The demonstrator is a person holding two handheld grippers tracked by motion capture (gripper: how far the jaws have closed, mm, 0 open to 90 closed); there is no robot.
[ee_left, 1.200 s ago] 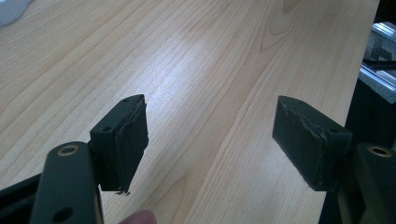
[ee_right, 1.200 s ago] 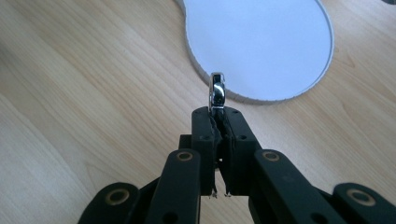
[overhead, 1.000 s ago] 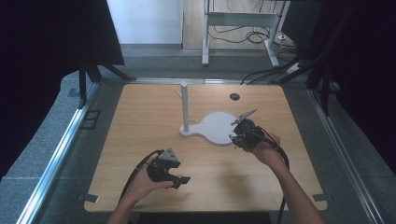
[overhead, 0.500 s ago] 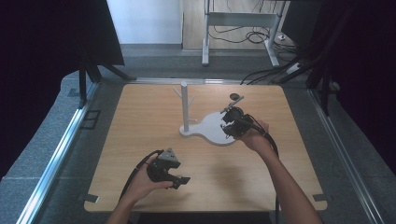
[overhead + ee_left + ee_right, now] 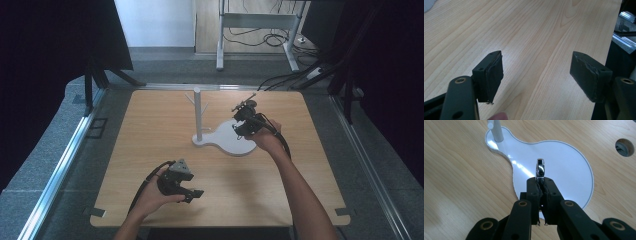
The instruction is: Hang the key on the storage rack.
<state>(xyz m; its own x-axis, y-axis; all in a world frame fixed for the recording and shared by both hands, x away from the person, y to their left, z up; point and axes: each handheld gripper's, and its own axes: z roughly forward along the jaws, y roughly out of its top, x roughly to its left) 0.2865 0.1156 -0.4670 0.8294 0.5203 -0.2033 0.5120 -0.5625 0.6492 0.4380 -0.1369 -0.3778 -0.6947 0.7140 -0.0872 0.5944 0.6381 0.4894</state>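
I am holding the right gripper (image 5: pixel 541 180) clamped on a shiny metal ring (image 5: pixel 540 169), hovering it above the round part of the white stand base (image 5: pixel 571 162) near the table's (image 5: pixel 150 125) far right quarter. I am resting the left gripper (image 5: pixel 536 75), jaws apart, by the near edge.

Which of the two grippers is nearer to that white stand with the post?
The right. The right gripper, shut on a small shiny ring, hangs over the white stand. The left gripper sits open near the table's front edge, well short of it.
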